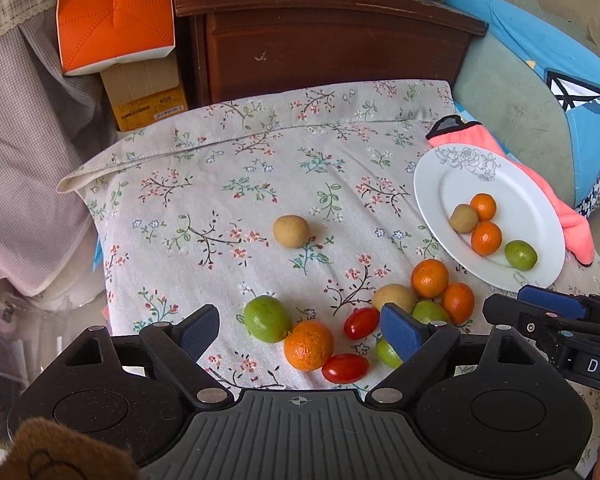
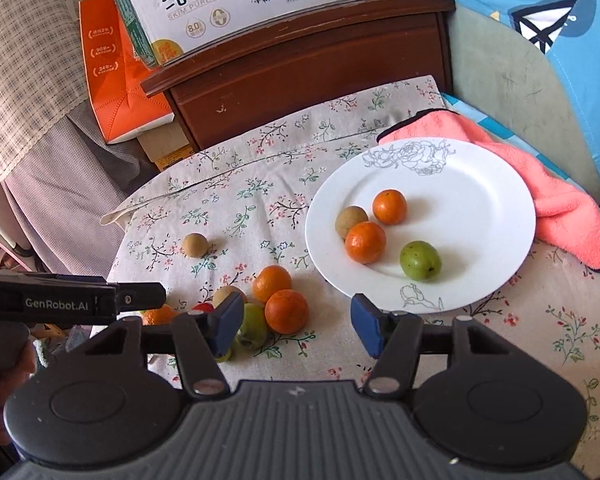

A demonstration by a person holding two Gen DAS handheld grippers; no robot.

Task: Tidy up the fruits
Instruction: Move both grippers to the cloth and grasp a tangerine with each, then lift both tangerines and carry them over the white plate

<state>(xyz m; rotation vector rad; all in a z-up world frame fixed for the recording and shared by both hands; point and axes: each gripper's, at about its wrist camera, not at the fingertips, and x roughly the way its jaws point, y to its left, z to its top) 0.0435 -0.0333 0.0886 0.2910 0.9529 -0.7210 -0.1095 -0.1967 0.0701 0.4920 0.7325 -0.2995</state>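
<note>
- My left gripper [image 1: 300,332] hung with its jaws spread wide and nothing pinched; under the gap lay a green fruit [image 1: 267,319], a rough-skinned orange [image 1: 309,345] touching it, and two glossy red cherry tomatoes [image 1: 345,368], all loose on the cloth.
- My right gripper [image 2: 296,326] was open as well, jaws at a middling width with only bare cloth between the blue pads [image 2: 366,326]. No fruit was in it.
- Just left of the right gripper sat a tight cluster: two small oranges [image 2: 286,311], a tan round fruit [image 2: 226,294] and a dull green one [image 2: 254,320], touching one another.
- One more tan fruit [image 1: 291,231] lay alone, well apart from the cluster, toward the far side of the cloth.
- The white plate [image 2: 480,208], printed with a grey rose outline, already held four pieces: two oranges, a tan fruit touching one of them, and a speckled green fruit [image 2: 420,261] a little apart.
- The plate rested on the cloth at the right, its far edge overlapping a pink towel [image 2: 572,216].
- Everything lay on a pale floral tablecloth [image 1: 220,184], slightly wrinkled, one corner folded.
- Behind stood a dark wooden cabinet [image 1: 332,52] with a milk carton box [image 2: 236,4] on top, an orange box [image 1: 114,20] to its left, and a blue-and-green cushion [image 1: 540,80] on the right.
</note>
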